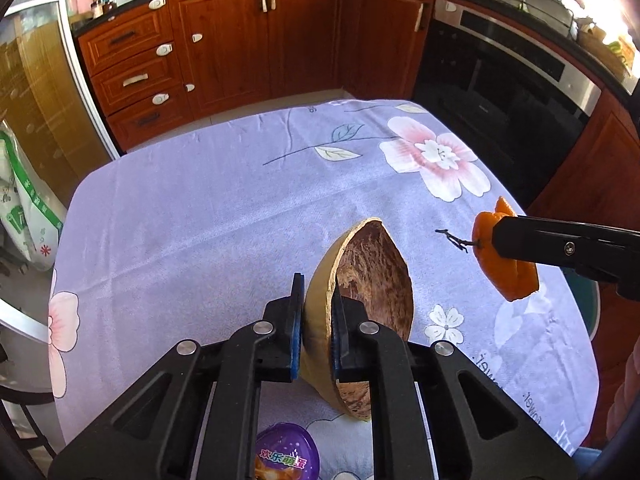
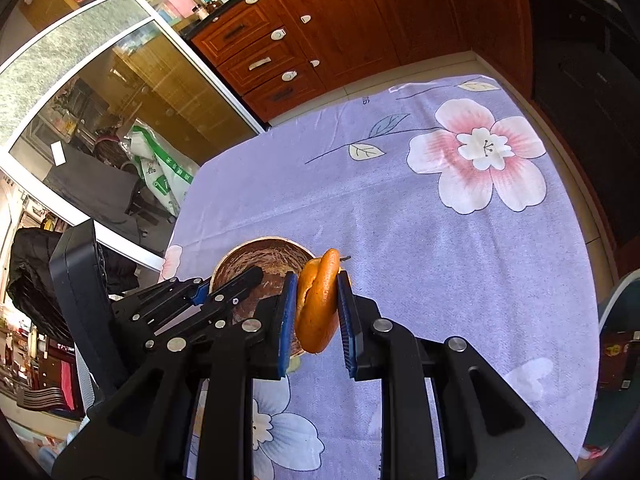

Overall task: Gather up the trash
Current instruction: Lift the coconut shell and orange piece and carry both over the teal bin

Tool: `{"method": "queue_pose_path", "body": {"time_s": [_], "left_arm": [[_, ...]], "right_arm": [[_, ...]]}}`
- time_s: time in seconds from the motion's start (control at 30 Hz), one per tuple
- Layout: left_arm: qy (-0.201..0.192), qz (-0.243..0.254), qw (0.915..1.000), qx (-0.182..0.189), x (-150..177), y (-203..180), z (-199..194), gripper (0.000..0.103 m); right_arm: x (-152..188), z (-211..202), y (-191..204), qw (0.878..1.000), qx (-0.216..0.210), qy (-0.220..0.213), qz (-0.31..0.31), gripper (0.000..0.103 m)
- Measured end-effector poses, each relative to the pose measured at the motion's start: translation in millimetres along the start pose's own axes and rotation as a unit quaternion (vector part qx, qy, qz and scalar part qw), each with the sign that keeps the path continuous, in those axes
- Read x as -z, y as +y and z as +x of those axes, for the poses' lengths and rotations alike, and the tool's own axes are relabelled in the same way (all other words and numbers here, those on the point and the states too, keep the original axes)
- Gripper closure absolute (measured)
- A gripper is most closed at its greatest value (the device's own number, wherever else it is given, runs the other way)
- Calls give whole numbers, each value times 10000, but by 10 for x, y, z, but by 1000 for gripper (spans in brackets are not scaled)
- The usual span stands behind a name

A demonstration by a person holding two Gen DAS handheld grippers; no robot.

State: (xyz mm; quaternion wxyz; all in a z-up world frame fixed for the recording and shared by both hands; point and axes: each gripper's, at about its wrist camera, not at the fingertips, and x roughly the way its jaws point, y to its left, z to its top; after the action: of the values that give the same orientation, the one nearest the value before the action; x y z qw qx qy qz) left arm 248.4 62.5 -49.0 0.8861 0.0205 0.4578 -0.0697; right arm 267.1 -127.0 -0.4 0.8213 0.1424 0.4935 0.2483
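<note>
One coconut shell half (image 1: 360, 304) is clamped by its rim, tilted on edge above the floral tablecloth (image 1: 208, 208), in the left gripper (image 1: 317, 320). One orange peel (image 2: 316, 304) is pinched aloft in the right gripper (image 2: 316, 312). One purple lid (image 1: 286, 456) is recorded only in the left view. Both grippers are angled downward over the table.

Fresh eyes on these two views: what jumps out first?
The coconut shell half, pinched by its rim in the left tool and tilted up off the lilac flowered tablecloth. Next, the bright orange peel clamped in the right tool, close beside the shell. A purple lid lies at the near edge.
</note>
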Motion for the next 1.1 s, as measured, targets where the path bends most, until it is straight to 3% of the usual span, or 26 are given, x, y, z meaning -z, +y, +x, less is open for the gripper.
{"method": "queue_pose_path", "body": {"time_s": [0.67,0.9,1.1], "left_arm": [[-557,610,9965,134,-39,-845,-866,92],[-661,962,9918,515,-30,-1412,-1047,92],[-545,1406,9844,907,21,-2072,-965,92]], "right_arm": [[342,-1138,-543,9953,25,-819,506,84],[622,-1666,-963,9891,174,-1192,848,84],[970,-2001,-1568,9815,619,-1312,1251,84]]}}
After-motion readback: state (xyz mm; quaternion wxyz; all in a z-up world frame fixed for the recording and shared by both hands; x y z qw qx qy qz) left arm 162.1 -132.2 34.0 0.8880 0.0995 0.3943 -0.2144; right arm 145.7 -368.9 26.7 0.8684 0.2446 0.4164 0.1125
